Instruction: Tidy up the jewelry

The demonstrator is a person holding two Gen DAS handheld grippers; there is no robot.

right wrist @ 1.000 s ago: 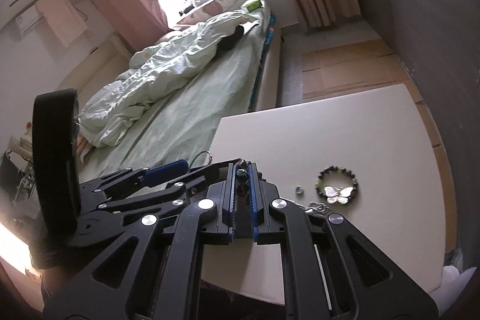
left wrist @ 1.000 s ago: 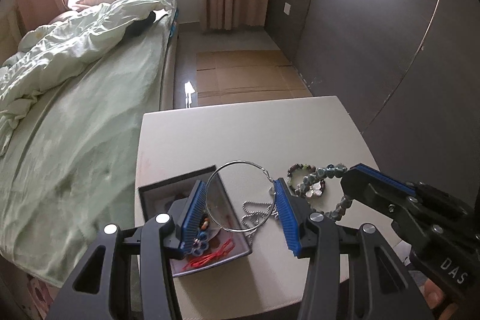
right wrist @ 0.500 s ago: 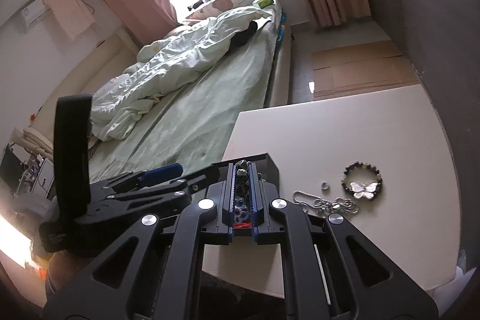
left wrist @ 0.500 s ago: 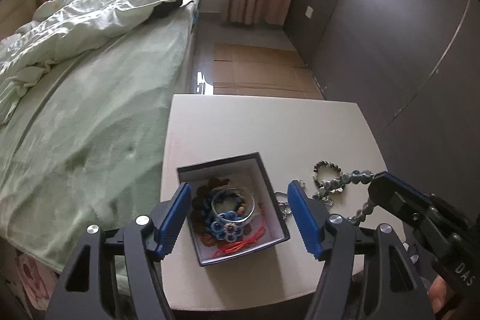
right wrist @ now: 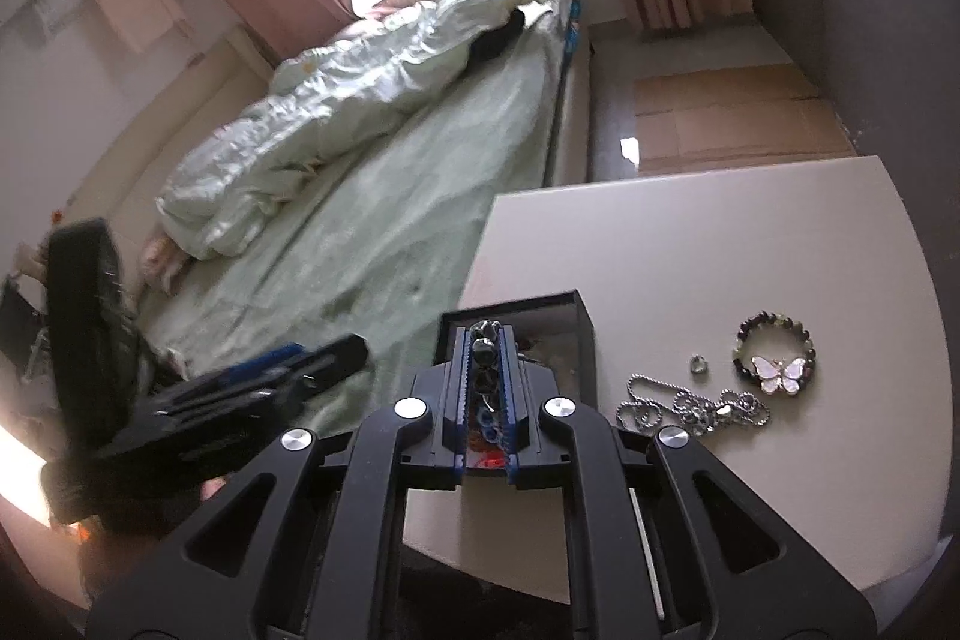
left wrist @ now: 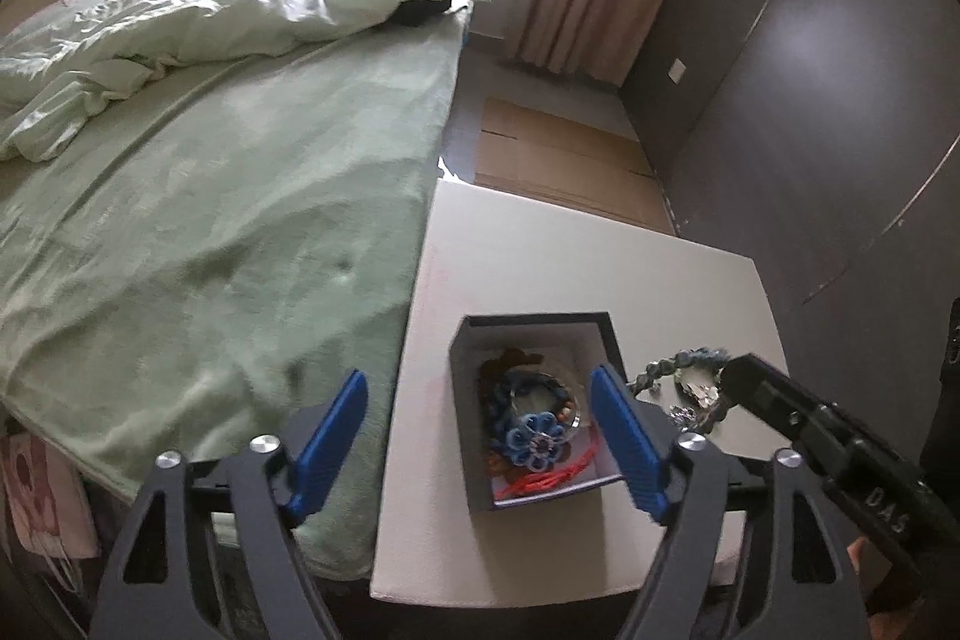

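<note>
Sitting partly filled, the jewelry box (left wrist: 606,334) is already holding several pieces, while a butterfly bracelet (right wrist: 777,361), silver chain (right wrist: 690,409) and small ring (right wrist: 697,364) are waiting on the white bench (right wrist: 720,232). The right tool (right wrist: 485,370) is clamping a beaded strand (right wrist: 485,349); the left tool (left wrist: 477,436) is gaping empty beside a green bed (left wrist: 210,232).

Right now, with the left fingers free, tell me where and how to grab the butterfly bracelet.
Grip the bracelet on its bead band at the far side, opposite the butterfly charm, coming straight down from above. It lies flat on the table, so one finger goes inside the loop and one outside. The charm is broad and flat; the chain lies close on the near side.
</note>
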